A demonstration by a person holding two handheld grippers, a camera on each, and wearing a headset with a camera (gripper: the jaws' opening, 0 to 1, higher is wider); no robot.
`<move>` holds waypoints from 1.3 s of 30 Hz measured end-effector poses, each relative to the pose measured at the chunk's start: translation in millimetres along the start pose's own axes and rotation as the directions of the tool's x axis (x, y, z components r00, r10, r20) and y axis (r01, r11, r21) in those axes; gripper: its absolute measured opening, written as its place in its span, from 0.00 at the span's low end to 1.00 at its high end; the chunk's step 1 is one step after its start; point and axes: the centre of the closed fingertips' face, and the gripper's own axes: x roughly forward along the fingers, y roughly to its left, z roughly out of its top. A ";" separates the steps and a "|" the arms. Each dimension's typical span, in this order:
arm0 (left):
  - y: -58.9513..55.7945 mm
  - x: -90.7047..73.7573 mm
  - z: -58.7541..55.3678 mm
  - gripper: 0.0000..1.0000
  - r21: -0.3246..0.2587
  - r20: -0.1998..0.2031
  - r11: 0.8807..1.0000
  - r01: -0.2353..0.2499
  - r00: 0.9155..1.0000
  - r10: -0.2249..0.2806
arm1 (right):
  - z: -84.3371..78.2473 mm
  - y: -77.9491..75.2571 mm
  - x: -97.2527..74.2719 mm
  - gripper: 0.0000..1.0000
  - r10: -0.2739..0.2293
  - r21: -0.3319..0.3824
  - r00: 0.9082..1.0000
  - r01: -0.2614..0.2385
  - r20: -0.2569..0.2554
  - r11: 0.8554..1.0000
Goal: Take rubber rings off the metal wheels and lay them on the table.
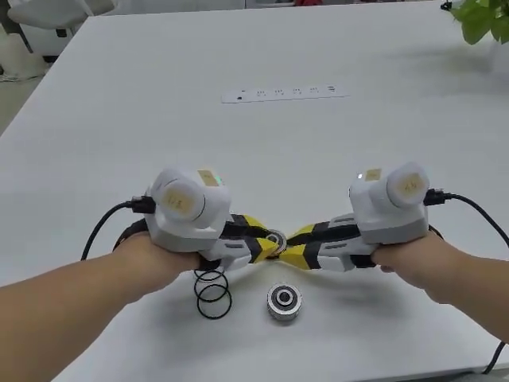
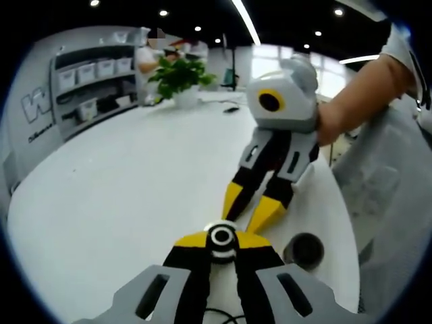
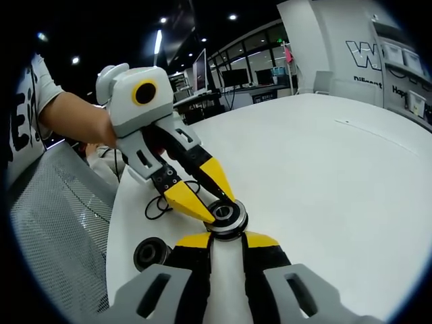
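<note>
A small metal wheel (image 1: 275,239) with a dark rubber ring on its rim hangs just above the white table, between both grippers. My left gripper (image 2: 221,240) is shut on the wheel (image 2: 221,236) from the left. My right gripper (image 3: 227,238) meets it from the right, its yellow tips closed against the wheel's (image 3: 227,216) rim. In the head view the left gripper (image 1: 265,243) and right gripper (image 1: 291,242) touch tip to tip. A second wheel (image 1: 284,302) lies on the table near the front. Two loose black rubber rings (image 1: 213,291) lie beside it, to the left.
The white table (image 1: 262,151) stretches far ahead, with a flush socket strip (image 1: 284,94) at its middle. A potted plant (image 1: 482,17) stands at the far right corner. The table's front edge is close below the second wheel. Cables trail from both grippers.
</note>
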 end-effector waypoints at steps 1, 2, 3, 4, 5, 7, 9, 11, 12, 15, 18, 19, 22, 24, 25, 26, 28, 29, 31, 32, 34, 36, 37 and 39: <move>0.0 -0.1 -0.1 0.14 -0.001 0.001 1.000 -0.001 1.000 0.001 | -0.1 -0.1 0.0 0.14 0.000 0.002 1.000 0.000 0.001 1.000; 0.1 -0.1 -0.2 0.14 -0.001 0.001 1.000 -0.002 1.000 0.002 | -0.2 0.0 -0.2 0.14 0.000 0.002 1.000 0.000 0.000 1.000; -0.1 -0.1 -0.2 0.14 -0.002 0.001 1.000 -0.002 1.000 0.002 | -0.5 0.0 -0.7 0.14 0.001 0.005 1.000 -0.001 0.001 1.000; -0.2 -0.2 -0.2 0.14 -0.002 0.001 1.000 -0.003 1.000 0.003 | -0.7 0.2 -1.1 0.13 0.002 0.009 1.000 -0.002 0.001 1.000; -0.3 -0.2 -0.2 0.14 -0.003 0.002 1.000 -0.003 1.000 0.003 | -0.9 0.1 -1.6 0.12 0.002 0.011 1.000 -0.002 0.002 1.000; -0.1 -0.2 -0.2 0.14 -0.003 0.001 1.000 -0.004 1.000 0.004 | -1.0 -0.4 -2.2 0.11 0.002 0.015 1.000 -0.002 0.003 1.000; 0.0 -0.3 -0.2 0.14 -0.003 0.001 1.000 -0.004 1.000 0.004 | -1.4 -2.3 -2.8 0.02 -0.008 0.014 1.000 0.008 0.001 1.000; 0.0 -0.6 0.1 0.14 -0.005 0.001 1.000 -0.005 1.000 0.005 | 0.2 -6.1 -4.0 0.00 -0.020 0.029 1.000 0.019 0.009 0.999; 0.1 -0.7 0.1 0.14 -0.005 0.001 1.000 -0.005 1.000 0.005 | 0.1 -5.2 -4.7 0.00 -0.018 0.028 1.000 0.018 0.009 0.999; 0.2 -1.1 0.0 0.14 -0.005 0.001 1.000 -0.008 1.000 0.008 | 0.1 -5.3 -4.0 0.00 -0.023 0.040 1.000 0.023 0.010 0.999; 0.7 -1.2 -0.2 0.13 -0.002 0.001 1.000 -0.012 1.000 0.012 | -0.5 -6.0 -4.2 0.00 -0.031 0.078 0.999 0.030 0.013 0.996; 0.8 -1.2 -0.3 0.13 -0.001 0.000 1.000 -0.013 1.000 0.013 | -0.6 -6.3 -4.5 0.00 -0.034 0.101 0.999 0.033 0.014 0.994; 0.4 -1.4 -0.7 0.13 0.004 -0.004 1.000 -0.015 1.000 0.015 | -1.1 -7.5 -5.1 0.00 -0.040 0.162 0.999 0.036 0.025 0.986; -0.1 -1.9 -1.1 0.13 0.010 -0.008 1.000 -0.013 1.000 0.013 | -0.7 -6.4 -5.7 0.00 -0.045 0.214 0.998 0.035 0.041 0.976; -0.1 -2.3 -1.3 0.13 0.013 -0.010 1.000 -0.014 1.000 0.014 | 0.7 -6.7 -6.1 0.00 -0.049 0.229 0.997 0.036 0.051 0.973; 0.0 -2.6 -1.4 0.13 0.013 -0.011 1.000 -0.015 1.000 0.015 | 1.8 -6.8 -7.5 0.00 -0.051 0.247 0.997 0.034 0.060 0.968; 0.0 -2.9 -1.6 0.13 0.013 -0.011 1.000 -0.018 1.000 0.018 | 7.5 -8.0 -10.1 0.00 -0.054 0.293 0.994 0.023 0.099 0.956; 0.0 -2.9 -1.6 0.13 0.014 -0.012 1.000 -0.020 1.000 0.020 | 8.2 -9.3 -11.5 0.00 -0.057 0.305 0.993 0.022 0.105 0.952; -0.2 -2.8 -1.5 0.13 0.015 -0.014 1.000 -0.023 1.000 0.024 | 9.2 -7.4 -10.7 0.00 -0.058 0.308 0.992 0.022 0.108 0.951; 0.0 -2.8 -1.5 0.13 0.015 -0.015 1.000 -0.025 1.000 0.025 | 9.4 -6.5 -10.5 0.00 -0.057 0.306 0.993 0.022 0.107 0.952; 0.1 -2.9 -1.5 0.12 0.018 -0.018 0.999 -0.029 0.999 0.029 | 12.0 -5.5 -10.7 0.00 -0.054 0.310 0.992 0.015 0.117 0.951; 0.4 -2.7 -1.6 0.12 0.019 -0.021 0.999 -0.032 0.999 0.032 | 13.0 -6.7 -11.2 0.00 -0.052 0.319 0.991 0.010 0.124 0.948; 0.6 -2.6 -1.7 0.12 0.020 -0.022 0.999 -0.034 0.999 0.034 | 12.9 -7.5 -11.8 0.00 -0.052 0.316 0.991 0.010 0.124 0.949; 0.9 -2.4 -1.7 0.12 0.023 -0.024 0.999 -0.036 0.999 0.037 | 14.8 -7.2 -11.2 0.00 -0.043 0.327 0.991 -0.002 0.129 0.945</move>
